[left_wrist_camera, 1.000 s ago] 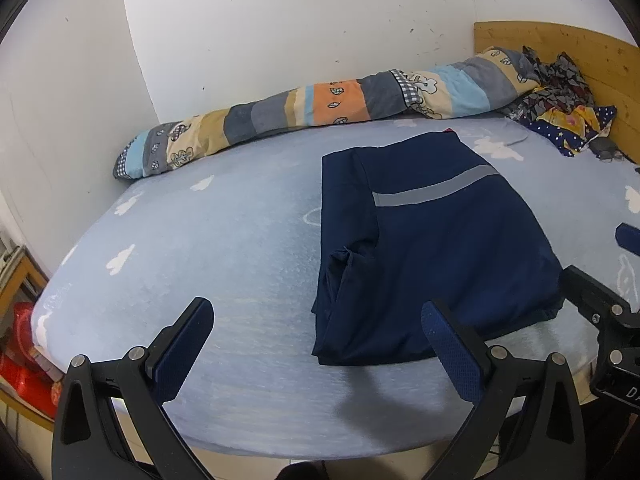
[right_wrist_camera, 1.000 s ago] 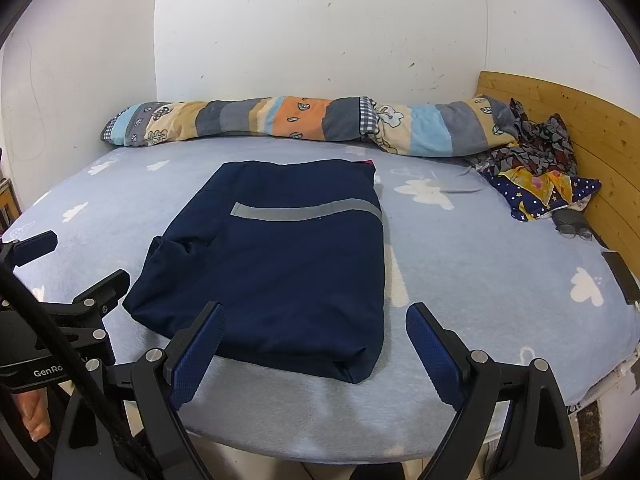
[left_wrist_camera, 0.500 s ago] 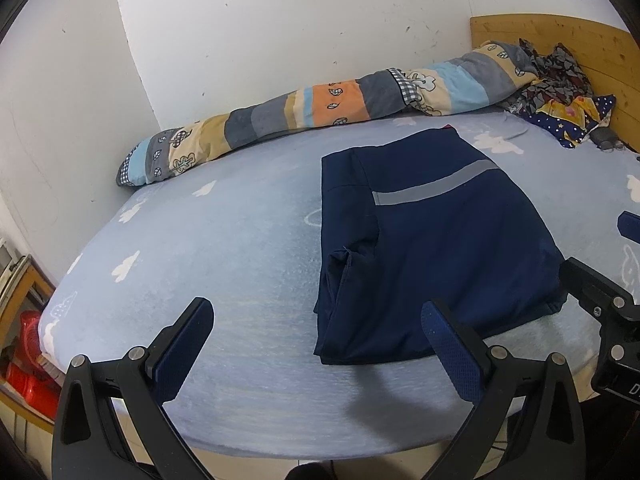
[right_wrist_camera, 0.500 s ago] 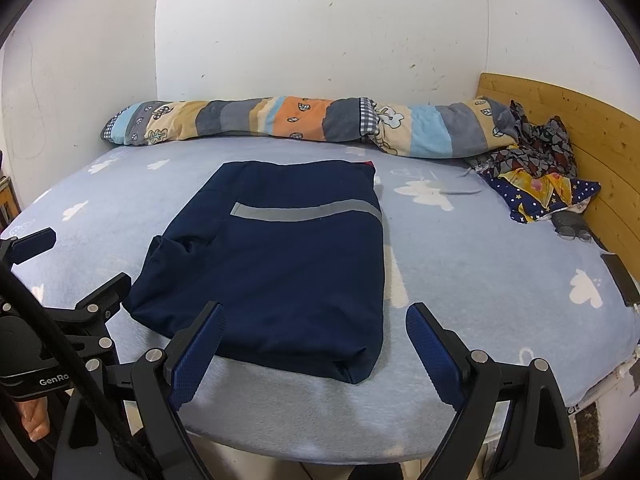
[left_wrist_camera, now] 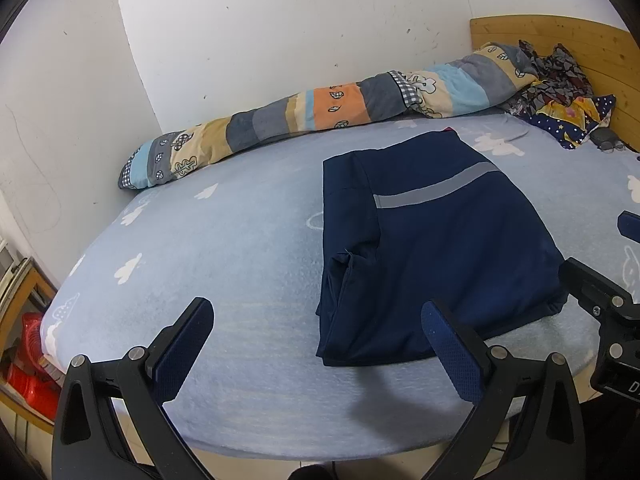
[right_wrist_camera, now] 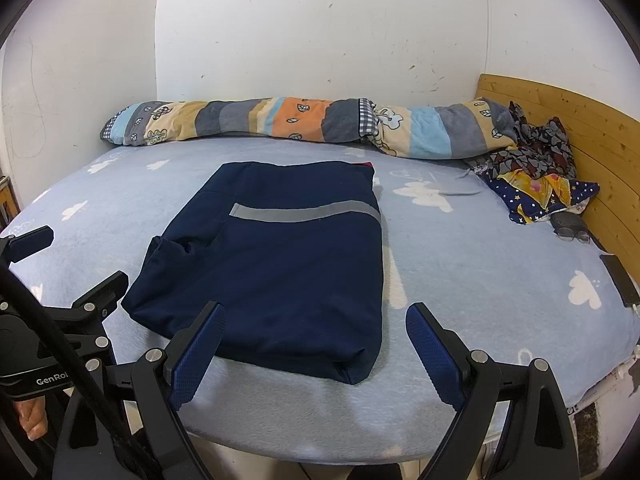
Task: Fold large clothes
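A navy garment (left_wrist_camera: 432, 248) (right_wrist_camera: 280, 264) with a grey reflective stripe lies folded into a rectangle on the light blue bed (left_wrist_camera: 224, 248) (right_wrist_camera: 480, 272). My left gripper (left_wrist_camera: 316, 344) hovers open at the bed's near edge; its right finger overlaps the garment's near left corner in the view, and nothing is held. In the right wrist view my right gripper (right_wrist_camera: 316, 344) is open too, just short of the garment's near edge, and empty. The left gripper's body shows at that view's left side, the right gripper's at the right side of the left wrist view.
A long striped patchwork bolster (right_wrist_camera: 304, 124) runs along the wall at the back. Crumpled patterned clothes (right_wrist_camera: 536, 176), glasses (right_wrist_camera: 574, 234) and a dark phone-like item (right_wrist_camera: 620, 280) lie by the wooden headboard (right_wrist_camera: 576, 120). A red object (left_wrist_camera: 28, 364) sits left of the bed.
The left wrist view has shifted slightly; the scene sits a little lower and further right in it. The garment and both open grippers look unchanged.
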Demonstrator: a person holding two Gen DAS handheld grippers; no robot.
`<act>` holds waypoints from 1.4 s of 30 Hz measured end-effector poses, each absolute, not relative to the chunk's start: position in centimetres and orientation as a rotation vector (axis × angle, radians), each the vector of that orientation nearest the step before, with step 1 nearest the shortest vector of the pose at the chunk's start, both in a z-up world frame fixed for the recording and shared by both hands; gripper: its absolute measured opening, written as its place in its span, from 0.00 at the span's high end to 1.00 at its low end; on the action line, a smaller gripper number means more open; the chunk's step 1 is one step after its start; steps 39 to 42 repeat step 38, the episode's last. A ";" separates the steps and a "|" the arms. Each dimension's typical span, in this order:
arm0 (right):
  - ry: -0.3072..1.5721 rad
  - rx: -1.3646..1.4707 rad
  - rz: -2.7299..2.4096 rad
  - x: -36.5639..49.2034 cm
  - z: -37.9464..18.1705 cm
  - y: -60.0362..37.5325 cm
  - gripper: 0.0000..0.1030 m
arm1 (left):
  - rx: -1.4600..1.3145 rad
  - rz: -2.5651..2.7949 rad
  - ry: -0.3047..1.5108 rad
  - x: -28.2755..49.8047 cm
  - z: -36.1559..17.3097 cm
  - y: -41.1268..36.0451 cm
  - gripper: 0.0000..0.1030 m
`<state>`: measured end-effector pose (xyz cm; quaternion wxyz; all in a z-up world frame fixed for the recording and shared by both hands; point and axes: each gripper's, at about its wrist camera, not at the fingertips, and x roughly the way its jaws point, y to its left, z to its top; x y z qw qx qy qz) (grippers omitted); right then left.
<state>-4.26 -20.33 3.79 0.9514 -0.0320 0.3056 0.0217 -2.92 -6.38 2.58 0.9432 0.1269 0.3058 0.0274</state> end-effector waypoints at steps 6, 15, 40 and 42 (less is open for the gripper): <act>0.624 -0.065 0.048 -4.3 3.8 -20.3 0.09 | 0.258 0.056 0.624 -2.9 2.6 -6.5 0.00; 0.628 -0.064 0.049 -4.2 3.7 -20.5 0.09 | 0.262 0.053 0.624 -2.9 2.6 -6.2 0.00; 0.619 -0.060 0.044 -4.4 3.6 -20.3 0.09 | 0.215 -0.004 0.649 -2.6 2.8 -5.0 0.00; 0.619 -0.060 0.044 -4.4 3.6 -20.3 0.09 | 0.215 -0.004 0.649 -2.6 2.8 -5.0 0.00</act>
